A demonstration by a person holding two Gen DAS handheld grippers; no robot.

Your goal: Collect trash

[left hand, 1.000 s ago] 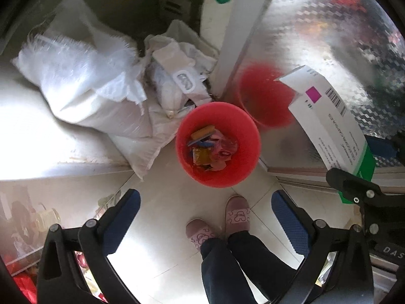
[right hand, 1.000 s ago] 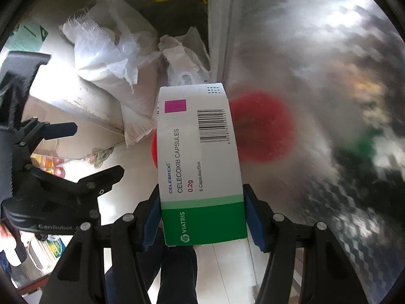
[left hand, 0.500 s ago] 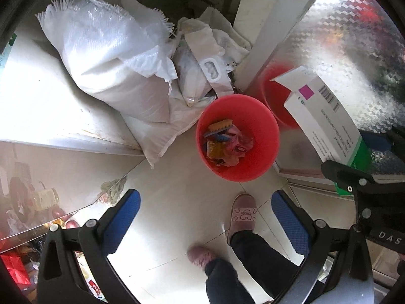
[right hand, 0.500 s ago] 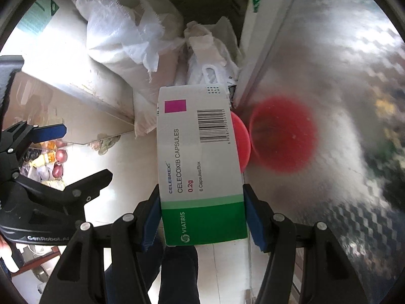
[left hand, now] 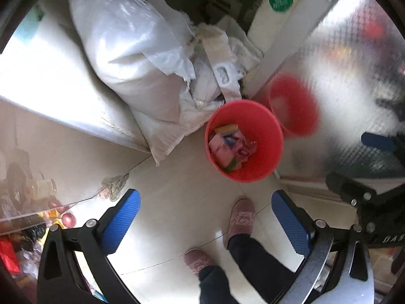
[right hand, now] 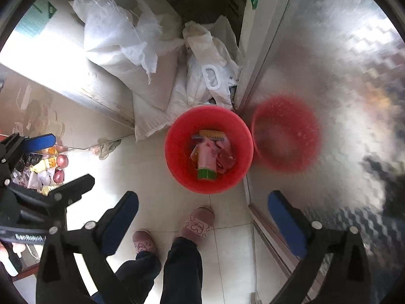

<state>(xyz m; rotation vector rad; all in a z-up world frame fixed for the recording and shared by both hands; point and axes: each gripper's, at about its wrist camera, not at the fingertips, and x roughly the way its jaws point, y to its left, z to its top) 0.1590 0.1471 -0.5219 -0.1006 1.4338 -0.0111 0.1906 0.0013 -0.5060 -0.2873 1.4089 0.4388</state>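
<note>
A red trash bucket stands on the tiled floor beside a shiny metal cabinet. It holds several wrappers and the white and green medicine box, lying among them. My left gripper is open and empty, high above the floor, left of the bucket. My right gripper is open and empty, above the floor just in front of the bucket. The right gripper's frame shows at the right edge of the left wrist view.
White woven sacks and a white plastic bag are piled behind the bucket. The metal cabinet reflects the bucket. A person's pink slippers stand on the floor below. Clutter lies at the lower left.
My right gripper has opened and let go of the medicine box, which now lies in the red bucket. Both views have shifted slightly.
</note>
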